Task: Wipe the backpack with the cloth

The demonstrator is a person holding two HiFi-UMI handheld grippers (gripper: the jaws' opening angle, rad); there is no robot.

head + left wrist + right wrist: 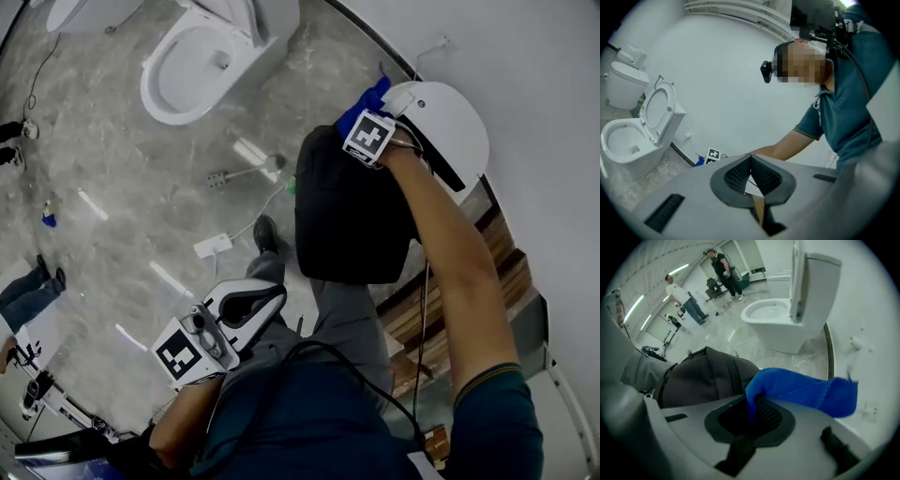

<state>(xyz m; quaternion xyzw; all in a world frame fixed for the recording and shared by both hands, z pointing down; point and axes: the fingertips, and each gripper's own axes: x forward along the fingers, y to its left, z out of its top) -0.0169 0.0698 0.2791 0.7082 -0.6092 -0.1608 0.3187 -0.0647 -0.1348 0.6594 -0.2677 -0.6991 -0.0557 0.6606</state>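
Cloth (801, 390) clamped in jaws: right gripper view only.

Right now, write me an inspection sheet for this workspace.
Surface: grey marbled floor.
Job's things: black backpack, upright; blue cloth near its top, contact unclear.
Clutter: long-handled brush and white box on the floor.
Tools: right tool shut on the cloth; left tool shut, empty, held away from the backpack.
Cables: white lead from the box; black cable across the person's front.
Surroundings: white toilet, lid up; two bystanders far off.
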